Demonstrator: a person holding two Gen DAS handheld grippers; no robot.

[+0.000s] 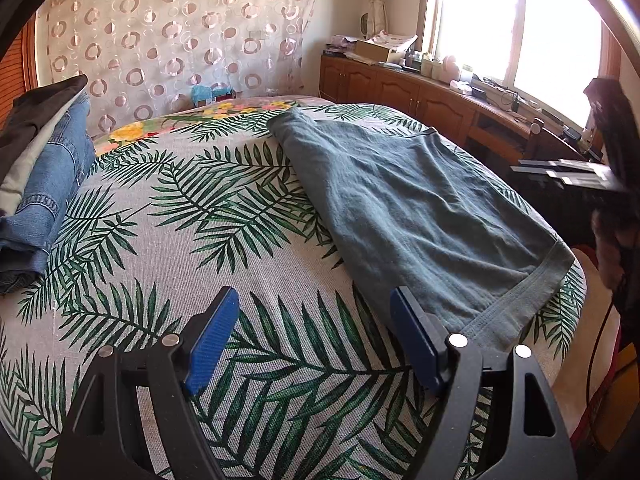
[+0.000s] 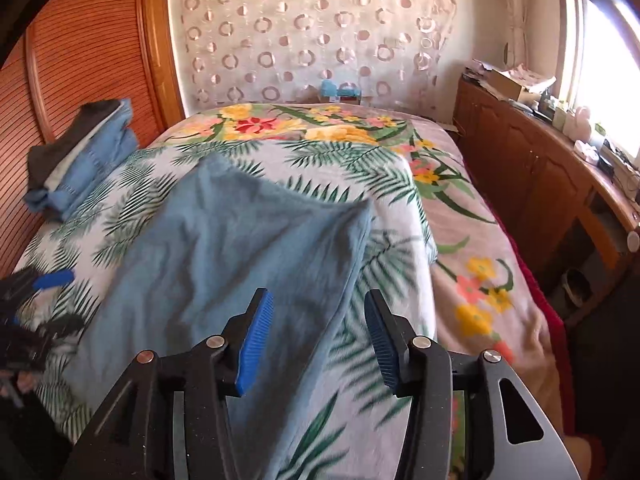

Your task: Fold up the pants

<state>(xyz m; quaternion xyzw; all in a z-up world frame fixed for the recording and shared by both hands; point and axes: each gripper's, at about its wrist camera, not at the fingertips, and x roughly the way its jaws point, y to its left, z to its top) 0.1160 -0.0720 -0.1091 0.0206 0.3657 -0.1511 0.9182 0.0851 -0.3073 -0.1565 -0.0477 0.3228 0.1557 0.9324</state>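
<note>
Both claws, left point(image 1: 314, 344) and right point(image 2: 318, 340), gape empty; only the right view shows the wardrobe point(image 2: 92, 76) beyond the pants point(image 2: 224, 248).

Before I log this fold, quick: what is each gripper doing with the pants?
Left gripper: open, holding nothing, beside the pants.
Right gripper: open, holding nothing, over the pants' edge.

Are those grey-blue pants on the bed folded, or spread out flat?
Folded: the grey-blue pants lie as one doubled slab on the bed, a hem band at the near end.
</note>
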